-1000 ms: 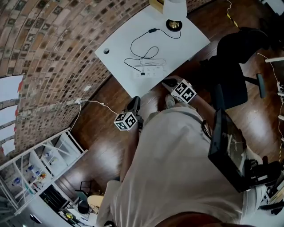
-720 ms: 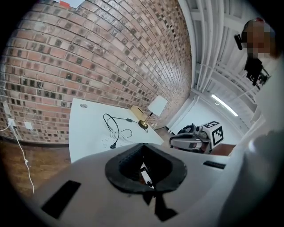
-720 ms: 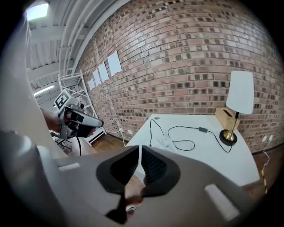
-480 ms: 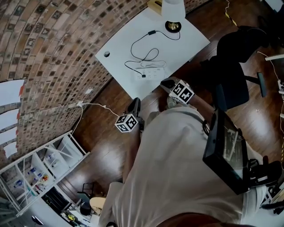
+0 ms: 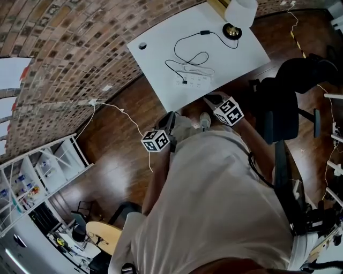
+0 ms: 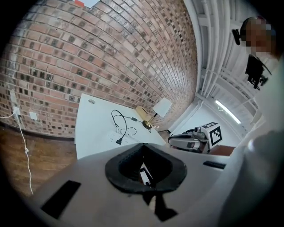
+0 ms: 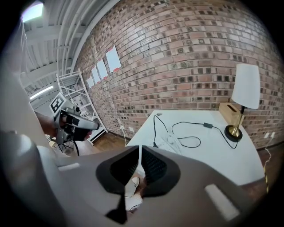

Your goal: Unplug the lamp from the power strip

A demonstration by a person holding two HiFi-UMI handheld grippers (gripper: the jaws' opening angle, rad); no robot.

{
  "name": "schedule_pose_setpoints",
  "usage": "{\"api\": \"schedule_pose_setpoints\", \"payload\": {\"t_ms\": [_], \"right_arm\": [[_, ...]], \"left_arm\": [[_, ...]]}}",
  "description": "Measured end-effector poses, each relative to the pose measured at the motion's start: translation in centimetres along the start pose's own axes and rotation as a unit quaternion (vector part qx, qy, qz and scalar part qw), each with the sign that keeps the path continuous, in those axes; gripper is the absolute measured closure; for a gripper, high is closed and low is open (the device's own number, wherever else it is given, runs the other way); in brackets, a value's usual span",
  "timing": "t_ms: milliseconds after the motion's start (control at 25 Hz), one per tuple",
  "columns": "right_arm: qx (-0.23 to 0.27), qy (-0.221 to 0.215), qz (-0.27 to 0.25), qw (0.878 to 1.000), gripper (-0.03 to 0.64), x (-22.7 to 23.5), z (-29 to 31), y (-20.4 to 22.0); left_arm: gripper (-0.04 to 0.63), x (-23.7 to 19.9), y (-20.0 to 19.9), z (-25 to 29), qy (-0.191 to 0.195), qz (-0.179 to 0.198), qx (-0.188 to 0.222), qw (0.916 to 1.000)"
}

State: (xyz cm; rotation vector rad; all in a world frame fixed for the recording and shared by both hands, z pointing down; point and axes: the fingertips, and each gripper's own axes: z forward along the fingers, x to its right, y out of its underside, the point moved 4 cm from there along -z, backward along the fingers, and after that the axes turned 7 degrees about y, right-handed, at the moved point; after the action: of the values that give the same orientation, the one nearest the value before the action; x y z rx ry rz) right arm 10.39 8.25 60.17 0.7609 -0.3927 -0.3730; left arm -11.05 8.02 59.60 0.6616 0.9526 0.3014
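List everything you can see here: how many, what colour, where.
table: one, white, against the brick wall
lamp: one, white shade, brass base, table's far corner
cord: one, black, looped across the table
power strip: one, white, near the table's front edge
box: one, wooden, behind the lamp
chair: one, black, right of the table
shelf: one, white, along the wall
left gripper: one, grey, fingers closed, empty
right gripper: one, grey, fingers closed, empty

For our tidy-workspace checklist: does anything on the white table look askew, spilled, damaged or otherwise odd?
Nothing is spilled, tipped or visibly damaged. The white-shaded brass lamp stands upright at the white table's far corner, and its black cord lies in loose loops running to the white power strip.
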Motion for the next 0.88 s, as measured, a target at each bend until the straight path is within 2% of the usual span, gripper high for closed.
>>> {"api": "schedule_pose_setpoints", "payload": {"t_ms": [80, 200, 520, 880], "right_arm": [[-0.006, 0.000, 0.005, 1.000, 0.598, -0.5, 0.4, -0.1], [-0.003, -0.006, 0.013, 1.000, 0.598, -1.4, 0.9, -0.8], [-0.009, 0.046, 0.052, 0.998, 0.598, -1.9, 3.1, -3.3], [-0.015, 0.084, 0.036, 0.996, 0.598, -2.5, 5.3, -7.2]], "left_arm": [[0.592, -0.9, 0.1, -0.3, 0.002, -0.012, -0.003, 0.9999], [0.592, -2.2, -0.9, -0.2, 0.016, -0.008, -0.018, 0.9997], [0.592, -4.9, -6.4, 1.2, 0.066, 0.048, -0.066, 0.9945], [0.592, -8.5, -8.3, 2.7, 0.111, 0.059, -0.107, 0.9863]]}}
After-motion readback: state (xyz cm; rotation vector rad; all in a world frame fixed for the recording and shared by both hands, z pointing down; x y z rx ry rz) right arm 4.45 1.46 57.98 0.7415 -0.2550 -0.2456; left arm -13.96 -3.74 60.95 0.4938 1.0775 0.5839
